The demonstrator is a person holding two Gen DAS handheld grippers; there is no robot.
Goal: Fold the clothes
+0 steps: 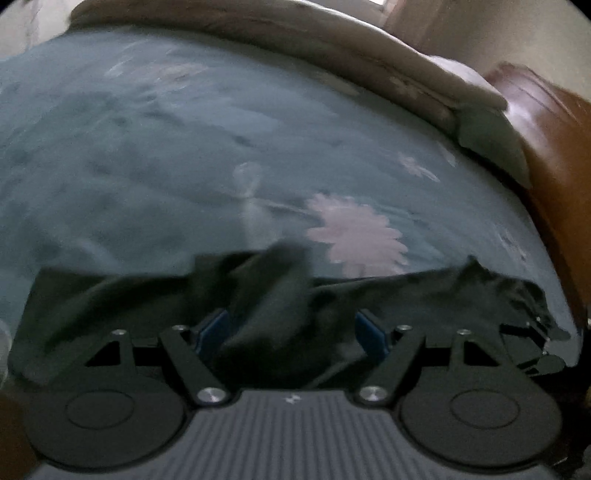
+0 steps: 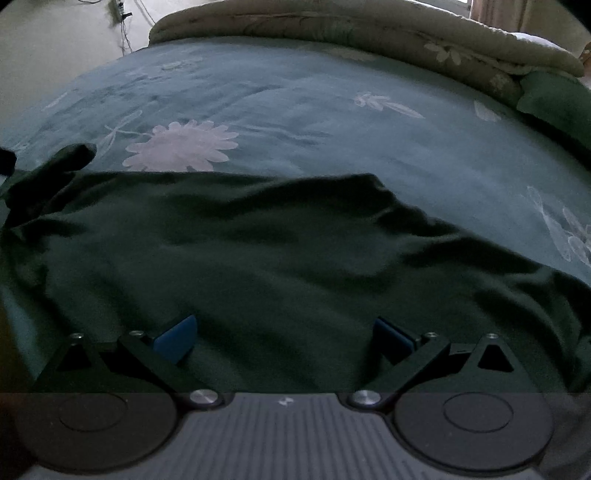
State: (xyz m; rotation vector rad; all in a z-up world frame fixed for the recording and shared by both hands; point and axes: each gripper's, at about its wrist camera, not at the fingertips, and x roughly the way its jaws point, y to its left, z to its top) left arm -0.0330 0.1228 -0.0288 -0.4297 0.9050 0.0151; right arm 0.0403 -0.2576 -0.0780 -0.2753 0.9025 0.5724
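Note:
A dark green garment lies spread and wrinkled on a teal bed sheet printed with pale flowers. In the right wrist view my right gripper is open, its blue pads wide apart just above the cloth. In the left wrist view the same garment bunches up between the blue pads of my left gripper, whose jaws stand apart with cloth filling the gap. The other gripper shows at the right, on the garment's far edge.
A rolled beige quilt lies along the far side of the bed. A green pillow sits at the far right. A brown wooden headboard rises on the right in the left wrist view. A wall with cables is at the far left.

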